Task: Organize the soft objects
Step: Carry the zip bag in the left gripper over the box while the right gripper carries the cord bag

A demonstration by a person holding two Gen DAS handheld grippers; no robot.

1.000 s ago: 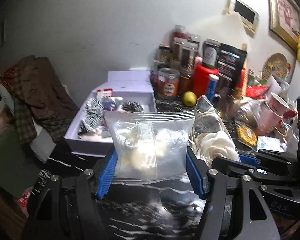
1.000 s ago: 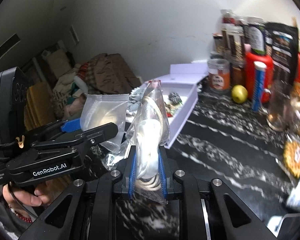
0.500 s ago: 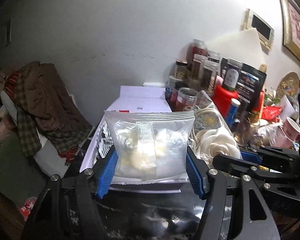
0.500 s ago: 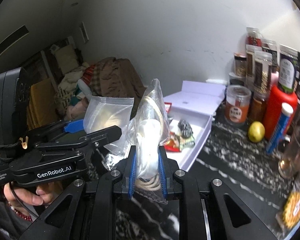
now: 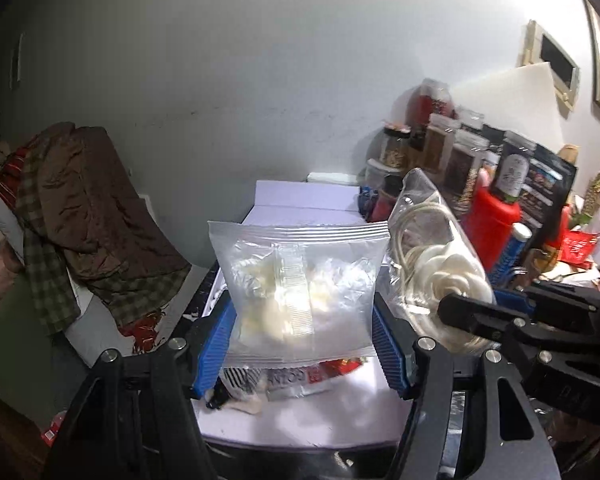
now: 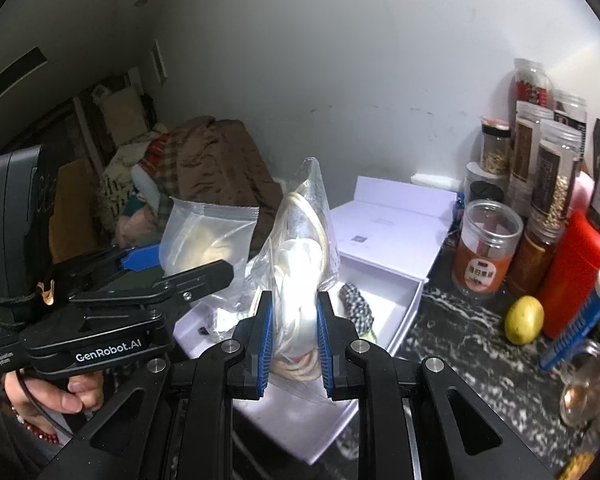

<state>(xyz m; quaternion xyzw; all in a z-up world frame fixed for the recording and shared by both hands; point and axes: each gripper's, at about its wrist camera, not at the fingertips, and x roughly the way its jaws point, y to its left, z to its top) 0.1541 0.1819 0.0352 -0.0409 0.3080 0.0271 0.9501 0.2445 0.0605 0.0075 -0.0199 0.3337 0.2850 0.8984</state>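
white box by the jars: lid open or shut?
Open. The white box has its lid tipped back toward the wall, and its inside shows, with a black-and-white checked item in it.

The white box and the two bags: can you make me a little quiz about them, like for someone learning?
1. True or false: the left gripper holds a zip bag of soft white stuff, its jaws shut on it.
2. What sits inside the clear bag in the right gripper?
A. a lemon
B. a white fabric flower with cord
C. a red bottle
3. Fill in: both bags are held above the open white ____.

Key: 1 true; 2 B; 3 box.
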